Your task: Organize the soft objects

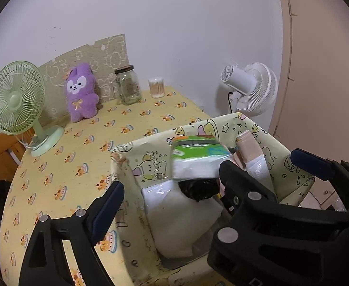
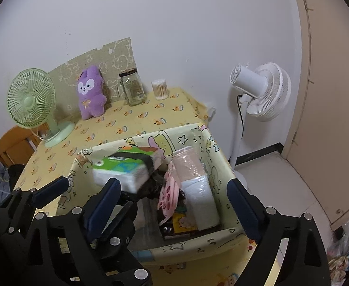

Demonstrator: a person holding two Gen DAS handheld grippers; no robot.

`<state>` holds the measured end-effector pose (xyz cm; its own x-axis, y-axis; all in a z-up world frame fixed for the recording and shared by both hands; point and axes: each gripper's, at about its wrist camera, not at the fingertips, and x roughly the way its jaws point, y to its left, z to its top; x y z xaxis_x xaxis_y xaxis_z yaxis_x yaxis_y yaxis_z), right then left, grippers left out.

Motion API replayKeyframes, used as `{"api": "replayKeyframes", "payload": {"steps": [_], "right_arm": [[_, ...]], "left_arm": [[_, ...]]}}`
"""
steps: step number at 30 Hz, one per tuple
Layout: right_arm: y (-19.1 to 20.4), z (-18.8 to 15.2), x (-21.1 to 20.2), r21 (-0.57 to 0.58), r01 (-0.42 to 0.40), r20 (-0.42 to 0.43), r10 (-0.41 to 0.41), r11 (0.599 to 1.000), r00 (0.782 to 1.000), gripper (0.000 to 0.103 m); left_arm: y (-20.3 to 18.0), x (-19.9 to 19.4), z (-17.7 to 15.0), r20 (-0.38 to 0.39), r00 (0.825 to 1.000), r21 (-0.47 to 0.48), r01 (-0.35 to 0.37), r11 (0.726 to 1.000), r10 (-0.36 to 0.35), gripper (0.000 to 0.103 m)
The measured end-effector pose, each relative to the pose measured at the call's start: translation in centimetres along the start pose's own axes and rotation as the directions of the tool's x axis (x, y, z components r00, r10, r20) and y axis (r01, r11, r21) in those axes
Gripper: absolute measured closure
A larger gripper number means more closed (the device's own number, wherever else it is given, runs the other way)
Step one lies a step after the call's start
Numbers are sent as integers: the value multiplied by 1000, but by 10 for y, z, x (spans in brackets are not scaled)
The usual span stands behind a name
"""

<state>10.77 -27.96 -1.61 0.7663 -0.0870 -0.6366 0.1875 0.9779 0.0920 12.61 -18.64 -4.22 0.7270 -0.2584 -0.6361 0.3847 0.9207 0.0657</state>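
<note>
- Left wrist view: the left gripper (image 1: 169,205) stood with its fingers (image 1: 107,211) spread wide, gripping nothing, over the near-left corner of the cartoon-print box (image 1: 136,157) on the bench (image 1: 62,166).
- A green tissue pack (image 1: 198,157) lay tilted across the box's contents, above a black bundle (image 1: 198,189) and a white plastic-wrapped pack (image 1: 181,221).
- At ten o'clock from the box, a purple plush toy (image 1: 81,93) leaned on the backboard, between a green desk fan (image 1: 17,100) and a glass jar (image 1: 128,85).
- Right wrist view: the right gripper (image 2: 172,205) was open too, empty, its fingers (image 2: 241,205) straddling the box (image 2: 198,245); the tissue pack (image 2: 124,169) sat at eleven o'clock from it.
- The left gripper (image 2: 81,188) hung at its nine o'clock.
</note>
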Motion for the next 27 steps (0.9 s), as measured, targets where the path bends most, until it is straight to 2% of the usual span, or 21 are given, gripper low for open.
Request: {"api": "replayKeyframes", "payload": {"steps": [17,27], "right_arm": [[33,-3,-30,-34,22,53,-20,999,998,7],[62,-3,-53,-73,8,100,-1,997,995,7]], "left_arm": [[28,-36,-10,63,998,-41,-7,999,10,4],[49,-64,-16,115,992,-75,-36,996,45,4]]}}
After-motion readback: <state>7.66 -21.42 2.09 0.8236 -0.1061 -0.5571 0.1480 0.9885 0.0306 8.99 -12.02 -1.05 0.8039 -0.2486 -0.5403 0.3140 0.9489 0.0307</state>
